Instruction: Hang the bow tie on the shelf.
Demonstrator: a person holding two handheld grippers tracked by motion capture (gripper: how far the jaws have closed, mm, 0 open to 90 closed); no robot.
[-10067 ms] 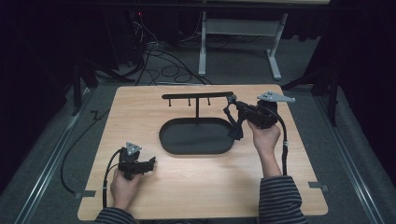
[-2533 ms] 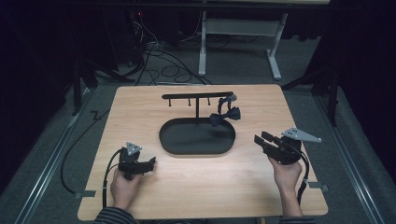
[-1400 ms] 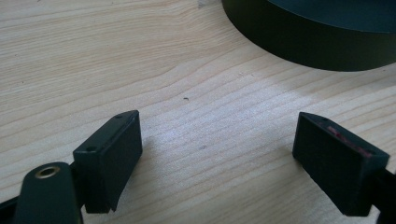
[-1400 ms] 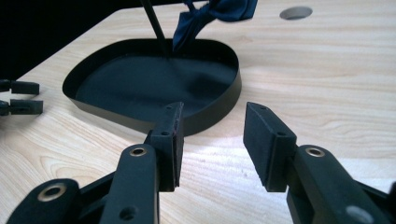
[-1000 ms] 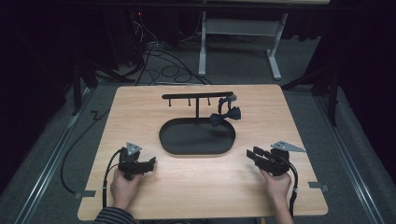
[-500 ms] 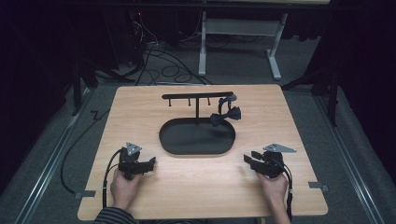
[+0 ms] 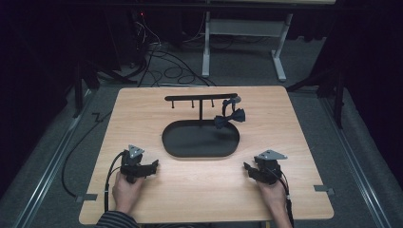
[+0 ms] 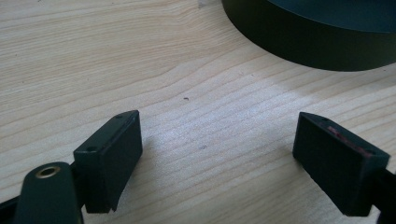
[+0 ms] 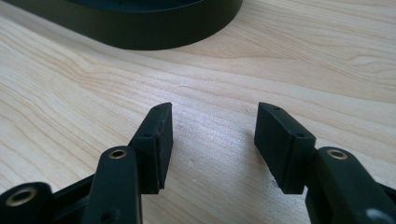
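Note:
A black stand [image 7: 200, 98] with a crossbar and small pegs rises from an oval black tray base [image 7: 200, 139] at the table's middle. A black bow tie [image 7: 229, 117] hangs from the bar's right end. My left gripper [image 7: 153, 166] rests on the wood at the front left, open, nothing between its jaws [image 8: 217, 154]. My right gripper [image 7: 248, 168] sits at the front right, open and empty too [image 9: 212, 135]. Each gripper view shows the tray's dark rim [image 8: 317, 42] [image 9: 140, 32] just ahead.
The wooden table [image 7: 204, 190] has grey floor around it. Cables [image 7: 161, 61] and a white table frame [image 7: 242, 42] lie beyond the far edge. A cable [image 7: 76, 156] trails off the table's left side from the left gripper.
My right gripper let go of the bow tie on the stand, then drew back to the front right and settled on the table. The left gripper has stayed still.

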